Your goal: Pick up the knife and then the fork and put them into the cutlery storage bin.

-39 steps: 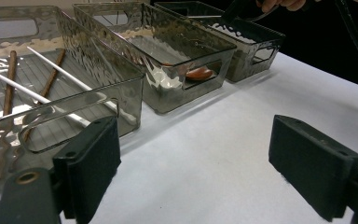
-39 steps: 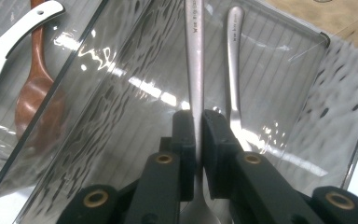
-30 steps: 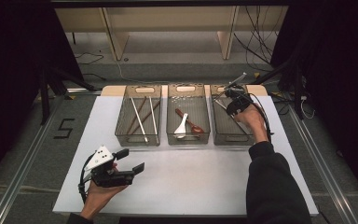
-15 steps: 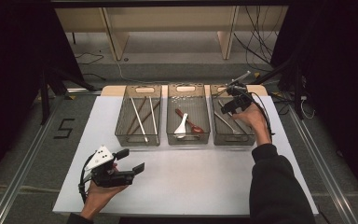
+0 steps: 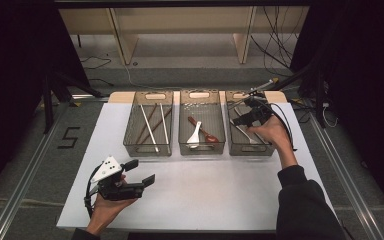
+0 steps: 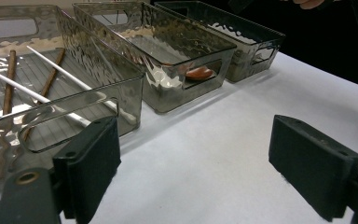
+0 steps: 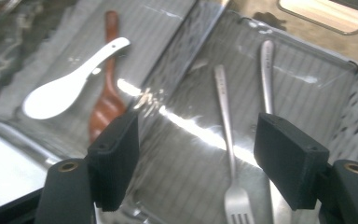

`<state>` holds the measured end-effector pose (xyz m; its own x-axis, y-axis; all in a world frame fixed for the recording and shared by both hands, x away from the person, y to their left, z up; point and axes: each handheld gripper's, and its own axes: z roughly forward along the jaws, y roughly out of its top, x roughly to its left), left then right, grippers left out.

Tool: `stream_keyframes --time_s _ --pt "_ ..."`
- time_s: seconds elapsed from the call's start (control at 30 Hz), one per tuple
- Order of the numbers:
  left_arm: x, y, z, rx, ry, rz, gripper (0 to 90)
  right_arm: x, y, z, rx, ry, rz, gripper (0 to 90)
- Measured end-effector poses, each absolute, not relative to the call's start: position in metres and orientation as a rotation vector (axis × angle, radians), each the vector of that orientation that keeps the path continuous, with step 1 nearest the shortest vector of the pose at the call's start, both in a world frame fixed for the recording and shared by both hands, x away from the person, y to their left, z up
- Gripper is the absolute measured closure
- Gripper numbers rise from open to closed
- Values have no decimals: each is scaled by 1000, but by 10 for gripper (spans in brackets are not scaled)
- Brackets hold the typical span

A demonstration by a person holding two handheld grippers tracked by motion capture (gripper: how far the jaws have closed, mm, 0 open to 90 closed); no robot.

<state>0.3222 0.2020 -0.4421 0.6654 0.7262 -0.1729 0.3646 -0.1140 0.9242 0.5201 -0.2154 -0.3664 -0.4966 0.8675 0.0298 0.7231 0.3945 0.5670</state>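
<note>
Fork (image 7: 228,154): metal, lying in right-hand bin (image 5: 267,149), lower centre of right gripper view. Right gripper (image 5: 241,111): above bin, jaws just widened, nothing between. Left gripper (image 5: 141,172): lower left, jaws apart, unloaded.

Left gripper (image 6: 193,172) jaws wide apart over white table (image 6: 223,154) — three bins (image 6: 121,93) ahead.

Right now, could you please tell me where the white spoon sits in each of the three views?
High view: white spoon in the middle bin, beside the brown spoon.
Left gripper view: centre, seen through that bin's near wall.
Right gripper view: upper left.
Shared landmark: the brown spoon beside it.
</note>
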Motion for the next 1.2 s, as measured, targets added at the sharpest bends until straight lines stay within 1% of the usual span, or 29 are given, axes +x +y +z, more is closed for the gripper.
stream_keyframes --time_s 0.27,0.57,0.93,1.2 --pt "322 202 -442 1723 888 389 160 495 -212 -361 1328 2376 862 294" --pt "322 202 -442 1722 887 390 159 467 -199 -357 1242 2379 949 286" --pt "322 202 -442 1721 890 384 159 436 -190 -363 1166 2338 1065 285" --pt "323 203 -443 1713 897 378 159 413 -193 -368 1145 2295 1191 285"
